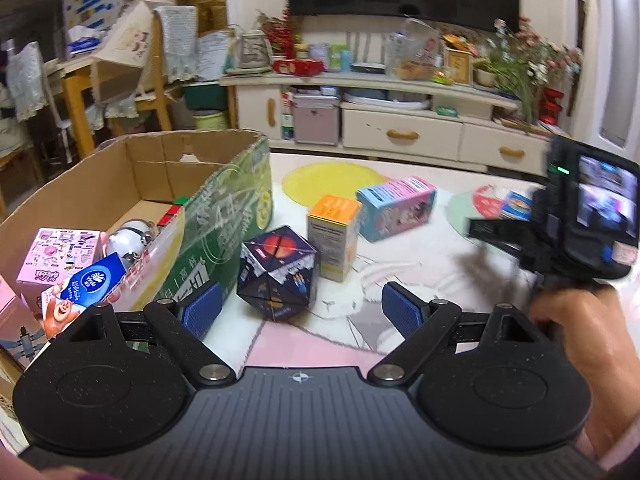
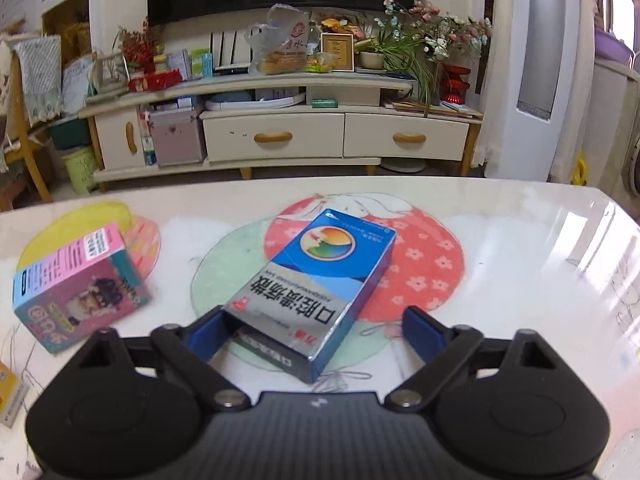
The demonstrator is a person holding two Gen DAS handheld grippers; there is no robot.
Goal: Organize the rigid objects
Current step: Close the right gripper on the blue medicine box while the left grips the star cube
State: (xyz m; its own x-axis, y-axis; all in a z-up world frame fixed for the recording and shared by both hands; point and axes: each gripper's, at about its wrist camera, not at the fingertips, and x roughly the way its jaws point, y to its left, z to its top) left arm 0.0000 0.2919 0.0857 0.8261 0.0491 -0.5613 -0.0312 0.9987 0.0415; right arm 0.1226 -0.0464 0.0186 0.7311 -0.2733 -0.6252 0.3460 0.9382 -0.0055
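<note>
In the right wrist view the flat blue-and-silver cardboard box (image 2: pixel 316 292) lies on the glossy printed table (image 2: pixel 540 240), low centre. Its long axis slants toward upper right. The right gripper (image 2: pixel 316 334) stands spread around its near end, left pad touching and right pad apart.

The left gripper (image 1: pixel 301 311) is spread and empty.

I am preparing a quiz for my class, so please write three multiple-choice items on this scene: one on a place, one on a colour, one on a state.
1. The blue box lies: A in the carton; B on the table, between the right tongs; C on a shelf.
2. The top of the upright small box is: A orange; B green; C black.
3. The left tongs are: A shut on a box; B open, empty; C unseen.
Key: B, a pad stands each side; A, orange shows; B, bare pads apart.
</note>
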